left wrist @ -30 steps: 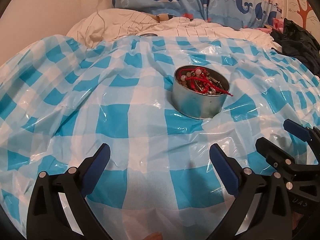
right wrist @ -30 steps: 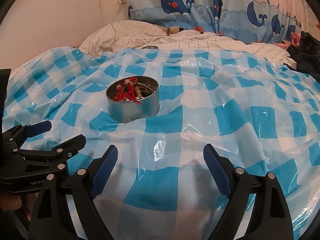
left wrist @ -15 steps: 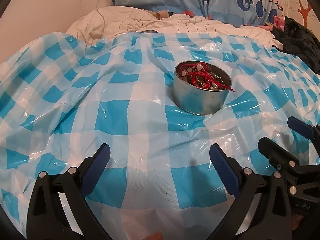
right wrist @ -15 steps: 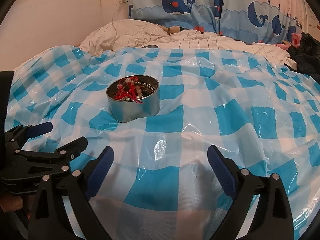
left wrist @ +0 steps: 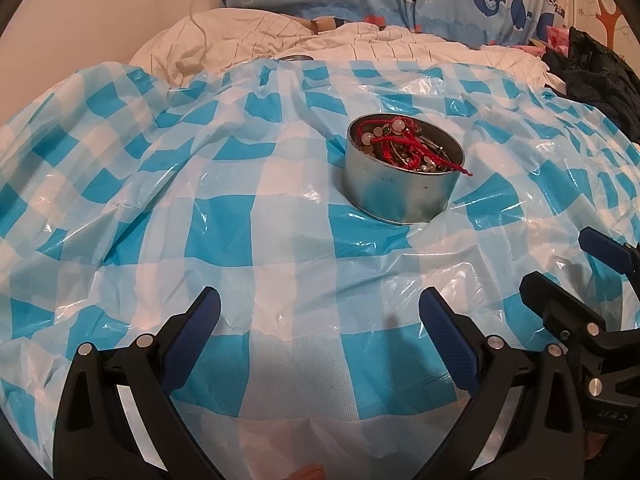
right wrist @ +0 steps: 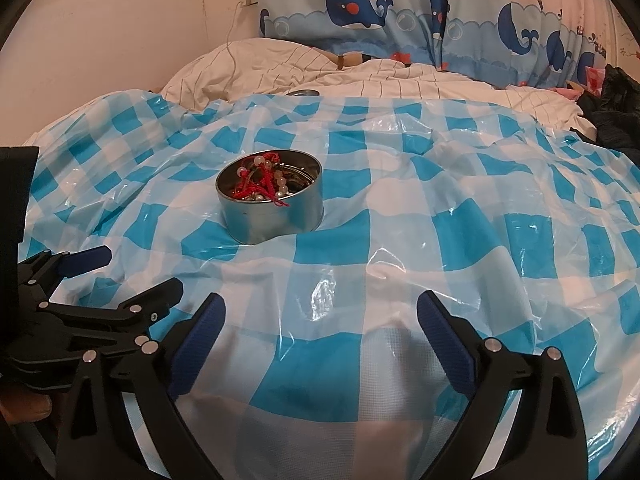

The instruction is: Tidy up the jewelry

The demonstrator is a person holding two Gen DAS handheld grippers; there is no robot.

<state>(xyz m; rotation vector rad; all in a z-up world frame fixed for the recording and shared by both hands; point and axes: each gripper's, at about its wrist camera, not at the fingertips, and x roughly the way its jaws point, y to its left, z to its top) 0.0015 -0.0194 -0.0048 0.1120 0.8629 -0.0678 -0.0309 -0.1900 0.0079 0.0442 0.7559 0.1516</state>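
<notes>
A round metal tin [left wrist: 400, 196] stands upright on the blue-and-white checked plastic sheet [left wrist: 224, 236]. It holds a tangle of red cord and pearl-like bead jewelry [left wrist: 400, 148], with one red cord end hanging over the rim. My left gripper [left wrist: 319, 304] is open and empty, short of the tin and to its left. The right wrist view has the tin [right wrist: 272, 216] ahead and to the left, the jewelry [right wrist: 264, 186] inside it. My right gripper [right wrist: 320, 304] is wide open with nothing between its fingers. Both grippers hover side by side over the sheet.
A white striped quilt [left wrist: 360, 46] is bunched behind the sheet, with a small metal lid [left wrist: 296, 58] at the sheet's far edge. A whale-print curtain [right wrist: 360, 8] hangs at the back. Dark clothing [left wrist: 600, 76] lies at the far right. A cable [right wrist: 232, 40] hangs down the wall.
The right gripper's fingers have spread a little wider. Both hands and the tin stay about where they were.
</notes>
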